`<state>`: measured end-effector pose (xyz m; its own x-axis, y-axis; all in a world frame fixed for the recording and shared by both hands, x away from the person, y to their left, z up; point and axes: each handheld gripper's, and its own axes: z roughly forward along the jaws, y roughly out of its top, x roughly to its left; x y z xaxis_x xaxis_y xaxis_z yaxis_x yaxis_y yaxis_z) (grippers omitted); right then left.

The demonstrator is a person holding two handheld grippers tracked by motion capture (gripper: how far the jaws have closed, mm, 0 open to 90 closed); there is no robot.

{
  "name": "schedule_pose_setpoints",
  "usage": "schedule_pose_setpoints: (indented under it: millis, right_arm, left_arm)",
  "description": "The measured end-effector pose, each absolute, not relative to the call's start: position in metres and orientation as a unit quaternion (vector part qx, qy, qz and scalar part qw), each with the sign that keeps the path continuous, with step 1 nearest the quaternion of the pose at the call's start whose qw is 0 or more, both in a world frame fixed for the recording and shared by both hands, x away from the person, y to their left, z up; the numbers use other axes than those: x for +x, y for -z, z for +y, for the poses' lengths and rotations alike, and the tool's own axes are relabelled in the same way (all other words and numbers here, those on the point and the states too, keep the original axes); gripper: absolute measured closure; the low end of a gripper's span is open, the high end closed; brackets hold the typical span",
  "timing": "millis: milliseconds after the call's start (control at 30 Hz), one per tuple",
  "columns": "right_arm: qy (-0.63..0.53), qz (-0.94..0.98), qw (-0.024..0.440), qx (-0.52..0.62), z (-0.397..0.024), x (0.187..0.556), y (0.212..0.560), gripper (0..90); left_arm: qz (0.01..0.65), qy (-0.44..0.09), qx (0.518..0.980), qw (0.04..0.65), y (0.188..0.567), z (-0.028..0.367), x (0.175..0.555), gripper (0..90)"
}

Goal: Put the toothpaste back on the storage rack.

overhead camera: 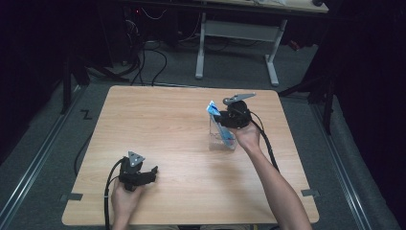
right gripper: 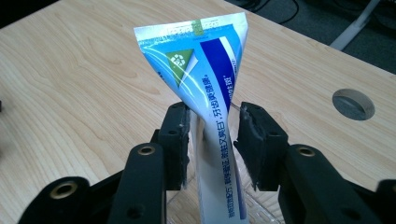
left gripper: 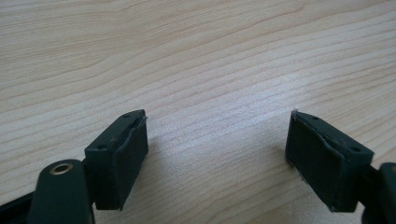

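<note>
**Wood tabletop, toothpaste tube between the right jaws**

High view: a pale wood tabletop point(overhead camera: 167, 124) carries a clear plastic container point(overhead camera: 222, 136) standing toward the right edge, roughly midway between the far and near edges. A blue and white toothpaste tube point(overhead camera: 214, 111) rises out of it, crimped end up. The right gripper point(overhead camera: 225, 120) is at the container's far right side, held by a hand point(overhead camera: 249, 136) whose forearm comes in from the near right corner. The left gripper point(overhead camera: 152, 172) rests near the near edge, toward the left corner, well apart from the container, with a hand point(overhead camera: 125, 196) behind it.

Left gripper view: the left gripper point(left gripper: 217, 149) has its two black jaws spread wide over bare wood, with nothing between them.

Right gripper view: the right gripper point(right gripper: 212, 135) has its jaws drawn in on either side of the toothpaste tube point(right gripper: 205, 88), below the flat crimped end. The left pad touches the tube; whether the right pad does, I cannot tell. The container's clear rim point(right gripper: 261, 205) shows beneath. A round grommet hole point(right gripper: 353, 103) sits in the tabletop point(right gripper: 70, 84) beyond.
</note>
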<state>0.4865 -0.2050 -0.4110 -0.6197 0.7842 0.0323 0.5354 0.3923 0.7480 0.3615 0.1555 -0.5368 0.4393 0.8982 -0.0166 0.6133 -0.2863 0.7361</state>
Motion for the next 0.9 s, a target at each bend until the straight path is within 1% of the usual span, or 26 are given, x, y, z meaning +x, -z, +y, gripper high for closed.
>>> schedule_pose_setpoints:
  millis: [200, 367, 900]
  right_arm:
    - [-0.389, 0.812, 0.170, 0.401, -0.212, 0.481, 0.403, 57.9]
    - [-0.399, 0.804, 0.176, 0.403, -0.219, 0.476, 0.395, 56.2]
    - [-0.427, 0.778, 0.189, 0.419, -0.246, 0.466, 0.379, 54.9]
  left_arm:
    - [0.488, -0.207, 0.775, 0.345, 0.537, 0.155, 0.362, 21.5]
    - [0.488, -0.207, 0.775, 0.345, 0.537, 0.155, 0.362, 21.5]
    - [0.488, -0.207, 0.775, 0.345, 0.537, 0.155, 0.362, 21.5]
